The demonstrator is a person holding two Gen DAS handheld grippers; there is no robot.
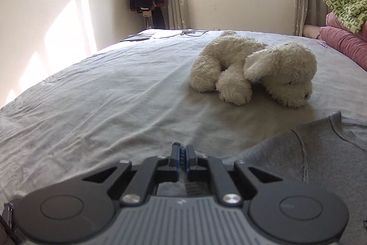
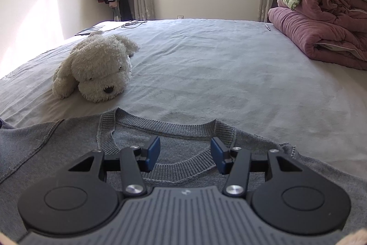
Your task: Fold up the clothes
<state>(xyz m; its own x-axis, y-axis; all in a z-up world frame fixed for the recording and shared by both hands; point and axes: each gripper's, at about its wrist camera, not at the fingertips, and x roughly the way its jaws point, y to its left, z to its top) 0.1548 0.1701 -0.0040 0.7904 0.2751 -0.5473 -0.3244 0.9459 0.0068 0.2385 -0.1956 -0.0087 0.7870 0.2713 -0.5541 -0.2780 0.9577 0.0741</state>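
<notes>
One grey sweater [image 2: 68, 144] spread flat on the bed [image 2: 206, 75], collar toward 12 o'clock — right tongs [image 2: 185, 154] released above the neckline, left tongs [image 1: 182, 153] clenched, seemingly pinching cloth — best lifted evenly.

The grey knitted sweater [image 2: 68, 148] runs off the lower and left edges, its sleeves and hem out of sight. The folded pink quilt [image 2: 325, 22] is cut by the right edge. Small flat items [image 1: 146, 36] at the bed's far corner are too small to identify.
</notes>
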